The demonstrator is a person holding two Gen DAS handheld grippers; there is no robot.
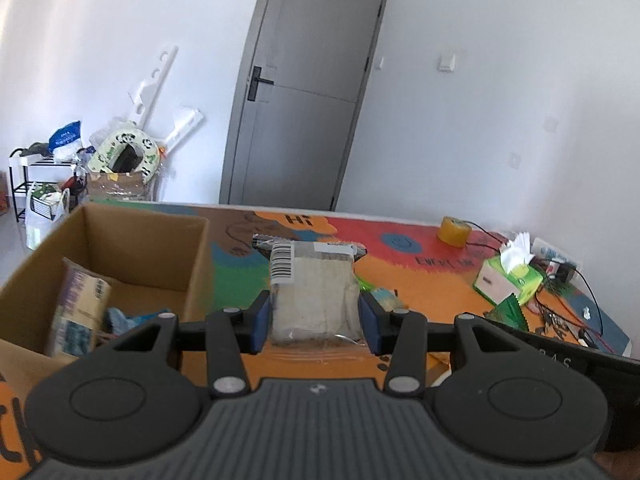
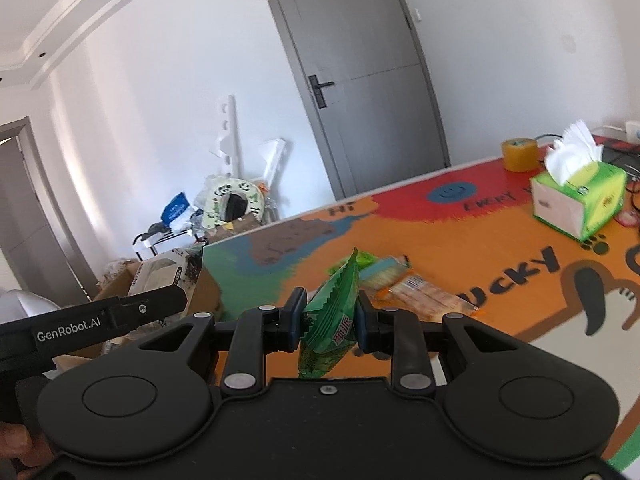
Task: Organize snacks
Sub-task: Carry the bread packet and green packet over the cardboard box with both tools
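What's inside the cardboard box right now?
Cardboard box holds an upright snack bag and something blue; the left claw body hides the near floor.

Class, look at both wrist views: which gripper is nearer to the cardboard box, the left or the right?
Left. The left gripper, shut on a pale packet, hangs just beside the cardboard box. The right gripper, shut on a green packet, is farther out over the table.
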